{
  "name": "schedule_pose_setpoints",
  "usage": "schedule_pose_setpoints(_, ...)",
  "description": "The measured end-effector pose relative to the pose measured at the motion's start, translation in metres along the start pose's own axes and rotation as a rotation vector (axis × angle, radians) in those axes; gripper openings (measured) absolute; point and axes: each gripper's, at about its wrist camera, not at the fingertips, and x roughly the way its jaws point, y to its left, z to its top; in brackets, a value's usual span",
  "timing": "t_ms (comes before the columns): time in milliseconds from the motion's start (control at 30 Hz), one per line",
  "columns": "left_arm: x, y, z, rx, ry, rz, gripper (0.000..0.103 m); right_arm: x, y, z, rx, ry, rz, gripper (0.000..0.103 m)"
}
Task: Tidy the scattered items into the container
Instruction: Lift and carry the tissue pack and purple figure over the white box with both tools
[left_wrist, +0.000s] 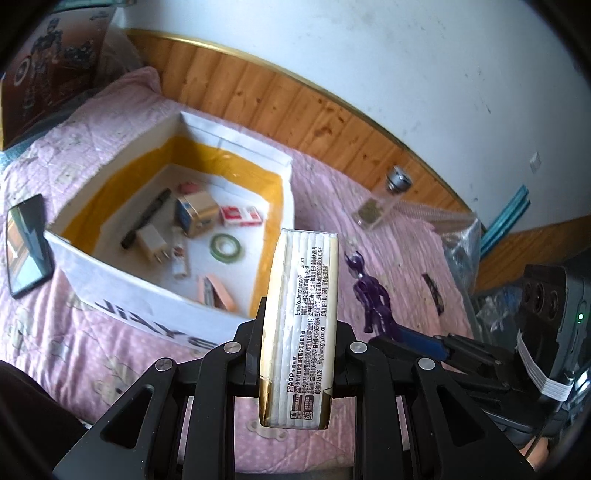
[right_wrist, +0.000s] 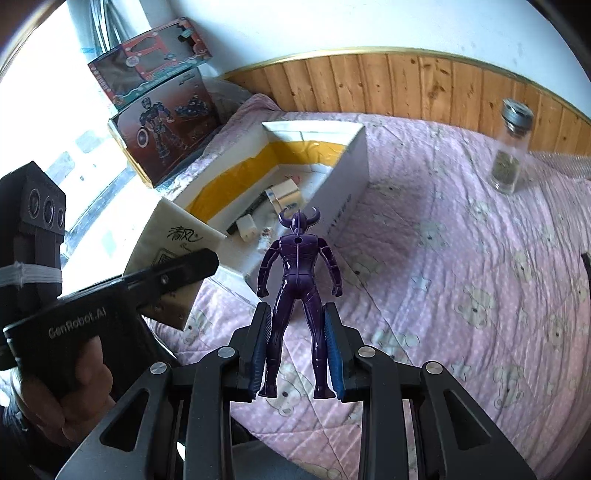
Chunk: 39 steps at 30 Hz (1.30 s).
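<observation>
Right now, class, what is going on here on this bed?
A person is tidying with two handheld grippers. The left gripper is shut on a tissue pack, held just short of the white box, which already holds small items. The right gripper is shut on a purple figure. A glass jar and phone are on the pink quilt.

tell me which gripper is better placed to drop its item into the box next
Left, probably. Its tissue pack already hangs by the white box rim; the right gripper holds the purple figure farther back.
</observation>
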Motion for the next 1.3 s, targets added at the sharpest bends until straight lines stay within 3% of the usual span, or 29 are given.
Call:
schedule_pose_setpoints(700, -0.032, 0.060, 0.055, -0.064, -0.109, 0.065, 0.023, 0.016, 0.048, 0.056, -0.071, -0.020, 0.086, 0.030)
schedule_pose_setpoints(1300, -0.027, 0.091, 0.108, -0.093, -0.163, 0.087, 0.023, 0.052, 0.056, 0.101, -0.043, -0.009, 0.125, 0.030)
